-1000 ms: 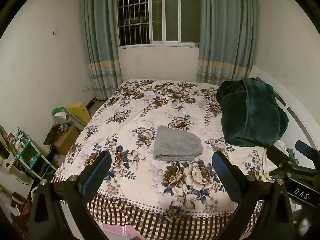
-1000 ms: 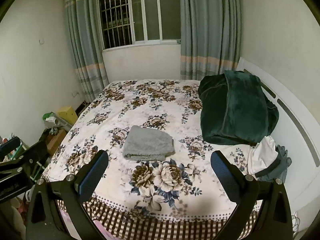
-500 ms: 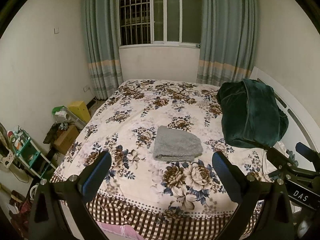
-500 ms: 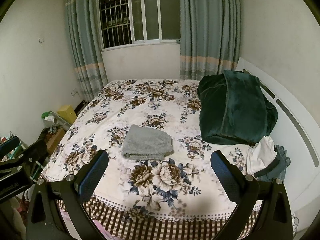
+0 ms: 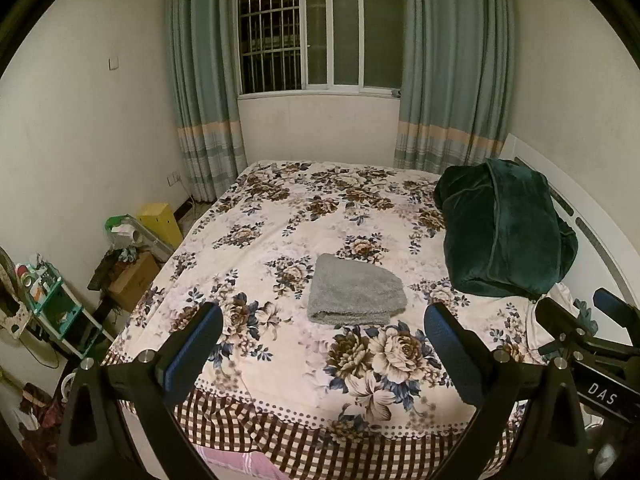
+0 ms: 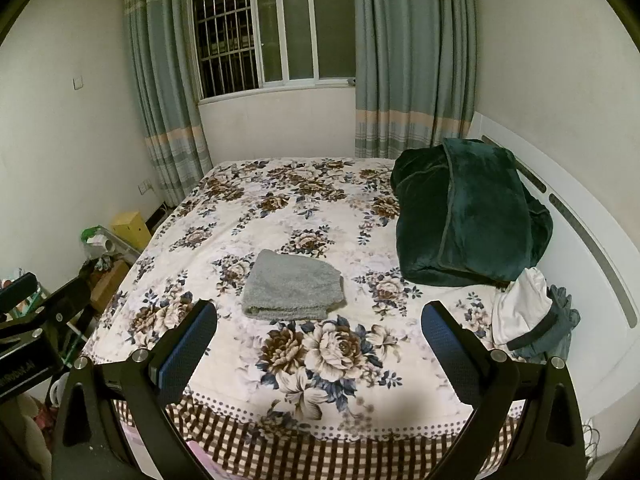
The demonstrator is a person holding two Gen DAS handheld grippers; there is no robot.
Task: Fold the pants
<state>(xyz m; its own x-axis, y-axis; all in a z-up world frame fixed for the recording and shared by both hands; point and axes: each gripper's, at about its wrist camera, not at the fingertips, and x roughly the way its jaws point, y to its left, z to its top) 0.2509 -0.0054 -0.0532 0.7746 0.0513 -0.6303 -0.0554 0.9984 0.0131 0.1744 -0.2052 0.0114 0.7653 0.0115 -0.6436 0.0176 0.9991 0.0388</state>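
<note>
Pants [image 5: 355, 291], grey and already folded into a compact rectangle, lie flat on the flowered bedspread [image 5: 280, 216] at about twelve o'clock from both of my grippers, near the middle of the bed and well apart from either tool. My left gripper [image 5: 323, 347] hovers over the checked foot edge of the bed with its jaws spread wide and nothing between them; its blue pads [image 5: 192, 350] face each other across bare bedspread. My right gripper [image 6: 319, 346] is likewise wide open and holds nothing, hanging over the same foot edge. In the left wrist view my right gripper shows as a black frame at about four o'clock.

A dark green blanket [image 6: 466, 214] is heaped at about two o'clock, against the white headboard [image 6: 592, 240], and just below it at three o'clock sits a small bundle of white and grey clothes [image 6: 528, 316]. At twelve o'clock beyond the bed stands a barred window [image 5: 316, 36] framed by blue-grey curtains [image 5: 202, 80]. At nine o'clock, on the floor beside the bed, are a yellow box [image 5: 160, 222] and a cardboard box [image 5: 134, 280].
</note>
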